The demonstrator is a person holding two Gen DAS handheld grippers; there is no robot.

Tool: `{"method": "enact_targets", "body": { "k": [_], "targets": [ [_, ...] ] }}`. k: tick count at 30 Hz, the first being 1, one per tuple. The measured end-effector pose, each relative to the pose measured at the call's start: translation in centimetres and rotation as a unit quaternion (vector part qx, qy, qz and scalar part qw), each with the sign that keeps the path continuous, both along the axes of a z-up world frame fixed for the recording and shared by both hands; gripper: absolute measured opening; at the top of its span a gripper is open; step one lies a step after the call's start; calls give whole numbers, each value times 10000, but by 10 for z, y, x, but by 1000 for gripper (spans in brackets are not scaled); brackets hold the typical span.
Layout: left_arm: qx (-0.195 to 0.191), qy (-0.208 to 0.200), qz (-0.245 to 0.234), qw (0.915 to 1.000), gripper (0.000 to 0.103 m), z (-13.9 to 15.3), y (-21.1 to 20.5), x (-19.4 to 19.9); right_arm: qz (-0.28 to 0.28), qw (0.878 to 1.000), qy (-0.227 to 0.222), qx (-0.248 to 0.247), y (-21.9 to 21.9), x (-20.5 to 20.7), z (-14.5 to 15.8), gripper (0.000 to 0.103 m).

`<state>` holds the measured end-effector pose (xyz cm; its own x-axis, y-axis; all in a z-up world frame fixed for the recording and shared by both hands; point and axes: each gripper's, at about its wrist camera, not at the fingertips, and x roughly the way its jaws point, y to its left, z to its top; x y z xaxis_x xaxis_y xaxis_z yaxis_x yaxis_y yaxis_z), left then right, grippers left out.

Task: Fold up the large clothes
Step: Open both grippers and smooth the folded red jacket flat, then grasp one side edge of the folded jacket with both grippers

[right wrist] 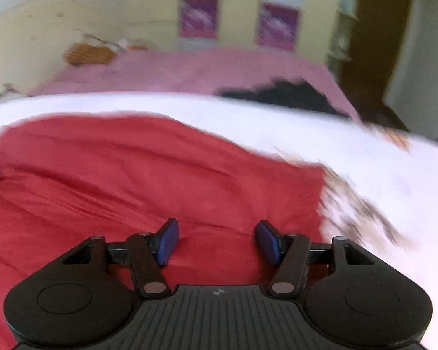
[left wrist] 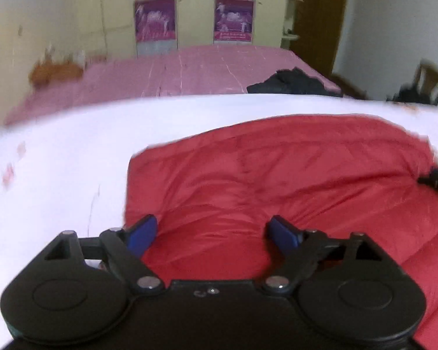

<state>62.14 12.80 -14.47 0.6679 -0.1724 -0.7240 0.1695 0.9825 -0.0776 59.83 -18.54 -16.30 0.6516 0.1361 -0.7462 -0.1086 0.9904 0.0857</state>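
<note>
Red padded garment, large, quilted, lay spread flat on the white sheet; creased across its middle, its left edge near the sheet's bare part. In the right wrist view the same garment filled the lower left, with the sheet running behind and to the right of it.

Left gripper: released, blue pads spread wide, nothing between them; it hovered over the garment's near left part. Whether the pads touched the cloth could not be told.

Right gripper: likewise released, blue pads well apart, empty, above the garment's near right part.

A patterned patch lay on the sheet just beside the garment's right edge; too blurred to identify.

Behind the sheet: a bed with pink cover. On the cover, a dark heap of clothing near its right edge and an orange-brown item near its left far corner. A wooden chair stood to the right of the bed. Two pink posters hung on the yellow wall beyond the bed.
</note>
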Motion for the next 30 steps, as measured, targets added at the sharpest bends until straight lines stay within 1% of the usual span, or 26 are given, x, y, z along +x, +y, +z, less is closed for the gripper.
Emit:
{"method": "enact_targets", "body": {
  "k": [1,2,3,4,5,6,7,8,9,10,12,13,14,15,17,18,19,20,21,22,23,24,26,28,30],
  "targets": [
    [-115,40,147,9998,84,3,7,-1,-78,10000,14,-54,0,-1,5,59],
    [-185,8,238,9995,78,9,10,-4,-118,9999,-56,-95,2,-4,12,59],
    [-192,-110,323,9992,77,18,9,-14,-121,9997,-218,-72,4,-12,22,59],
    [-185,-221,278,9992,77,26,6,-23,-50,9989,-458,35,8,-26,35,59],
    [-202,-399,139,9989,80,35,-2,-37,54,9979,-629,137,15,-39,47,59],
    [-219,-593,8,9980,84,45,-14,-53,180,9970,-731,159,23,-52,55,59],
    [-210,-745,-120,9969,84,50,-27,-68,317,9961,-804,191,30,-64,61,59],
    [-193,-831,-237,9961,85,52,-37,-80,486,9948,-830,334,39,-76,64,59],
    [-147,-895,-290,9955,85,51,-47,-91,640,9939,-757,488,46,-85,63,59],
    [-113,-900,-299,9954,85,46,-55,-98,772,9936,-650,500,56,-93,59,59],
    [23,-759,-281,9967,83,31,-64,-109,959,9932,-606,267,72,-103,48,59],
    [190,-689,-213,9972,82,24,-64,-111,996,9933,-580,79,75,-107,40,59],
    [279,-702,-87,9971,82,16,-59,-114,978,9935,-581,-27,75,-109,33,59],
    [285,-742,52,9968,82,13,-53,-115,900,9942,-573,-138,71,-110,26,59],
    [349,-768,383,9957,83,10,-35,-121,538,9964,-573,-326,54,-111,22,59],
    [427,-788,538,9945,86,9,-25,-124,358,9973,-534,-360,44,-113,19,59],
    [433,-738,648,9942,89,8,-17,-127,203,9983,-456,-316,35,-114,19,59],
    [418,-680,801,9936,89,8,-9,-132,66,9990,-388,-228,23,-116,21,59],
    [426,-692,914,9925,89,11,-3,-138,-80,9992,-376,-145,12,-121,25,59],
    [529,-703,1068,9904,89,16,2,-145,-207,9988,-434,-13,3,-127,32,59],
    [577,-711,1240,9880,85,21,6,-153,-334,9979,-513,208,-9,-137,40,59],
    [454,-754,1383,9865,84,27,15,-164,-486,9966,-527,417,-21,-146,46,59],
    [-63,-841,1668,9824,83,38,31,-189,-693,9926,-615,788,-41,-167,54,59],
    [-484,-866,1862,9775,82,46,37,-208,-840,9884,-652,1083,-51,-189,63,59],
    [-715,-889,1915,9748,81,48,33,-222,-840,9856,-673,1305,-52,-207,69,59]
  ]
}}
